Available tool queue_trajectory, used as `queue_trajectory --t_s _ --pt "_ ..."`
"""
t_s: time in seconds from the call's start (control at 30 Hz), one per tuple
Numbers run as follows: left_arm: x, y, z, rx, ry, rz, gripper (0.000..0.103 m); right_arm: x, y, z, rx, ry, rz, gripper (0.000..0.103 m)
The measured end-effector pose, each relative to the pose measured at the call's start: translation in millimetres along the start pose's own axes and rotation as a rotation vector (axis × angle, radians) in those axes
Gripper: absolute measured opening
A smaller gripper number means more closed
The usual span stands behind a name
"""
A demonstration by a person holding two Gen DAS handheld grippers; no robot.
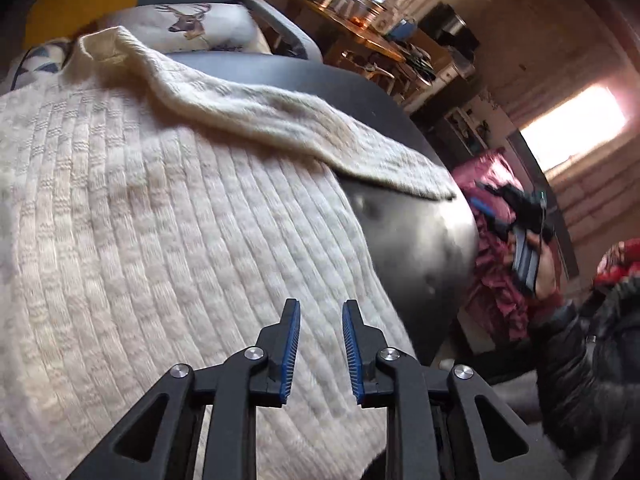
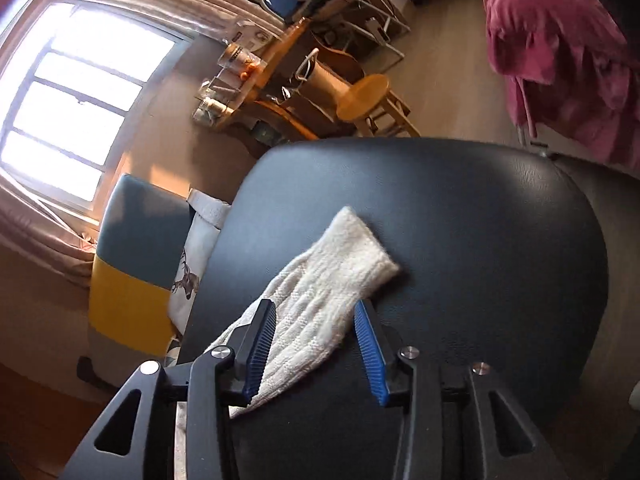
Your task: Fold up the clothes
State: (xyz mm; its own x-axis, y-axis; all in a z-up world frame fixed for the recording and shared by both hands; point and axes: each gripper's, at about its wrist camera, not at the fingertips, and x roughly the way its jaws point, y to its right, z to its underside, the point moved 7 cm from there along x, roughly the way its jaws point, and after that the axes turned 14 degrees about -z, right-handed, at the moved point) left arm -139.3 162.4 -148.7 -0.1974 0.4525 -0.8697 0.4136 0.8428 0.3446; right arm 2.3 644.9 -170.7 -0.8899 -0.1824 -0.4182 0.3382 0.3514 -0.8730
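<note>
A cream sweater (image 1: 168, 216) lies spread on the black surface (image 2: 480, 216), one sleeve (image 2: 332, 280) near its edge; both grippers' jaws hang open, empty; a shallow pinch could let the thick knit slip

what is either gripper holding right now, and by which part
Nothing is held. The left gripper is open above the sweater; the right gripper is open astride its sleeve.
</note>
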Motion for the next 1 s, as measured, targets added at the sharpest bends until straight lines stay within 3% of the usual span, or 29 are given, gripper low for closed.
queue_trajectory --t_s 0.1,0.23,0.43,0.47,0.53,0.57,0.7,0.73,0.77,0.9,1.0 --pt "15 -16 -34 -0.105 0.004 -0.001 0.025 18 18 0 0.026 -0.010 0.019 0.062" --pt "35 -27 -61 -0.228 -0.007 0.034 0.025 37 13 -3 0.034 0.005 -0.035 0.065" --pt "67 -41 -97 -0.421 -0.034 0.106 0.025 59 -4 0 -0.107 -0.013 0.056 0.066" --pt "72 -43 -103 -0.453 -0.038 0.118 0.025 61 -6 2 -0.155 -0.029 0.083 0.062" --pt "81 -44 -112 -0.498 -0.043 0.139 0.025 63 -6 4 -0.189 -0.042 0.136 0.036" --pt "85 -43 -114 -0.509 -0.043 0.147 0.026 66 -3 5 -0.179 -0.058 0.143 0.005" --pt "100 -35 -122 -0.540 -0.037 0.163 0.023 67 -3 9 -0.217 -0.051 0.138 0.007" --pt "99 -30 -123 -0.523 -0.024 0.150 0.011 64 -7 9 -0.220 -0.041 0.121 0.007" --pt "99 -26 -125 -0.505 -0.010 0.138 0.006 60 -13 9 -0.231 -0.029 0.104 0.007" --pt "74 -13 -125 -0.400 0.060 0.104 0.003 35 -40 10 -0.305 -0.004 0.058 0.006" --pt "61 -1 -109 -0.369 0.019 0.176 0.003 17 -53 14 -0.335 -0.002 0.037 0.006"
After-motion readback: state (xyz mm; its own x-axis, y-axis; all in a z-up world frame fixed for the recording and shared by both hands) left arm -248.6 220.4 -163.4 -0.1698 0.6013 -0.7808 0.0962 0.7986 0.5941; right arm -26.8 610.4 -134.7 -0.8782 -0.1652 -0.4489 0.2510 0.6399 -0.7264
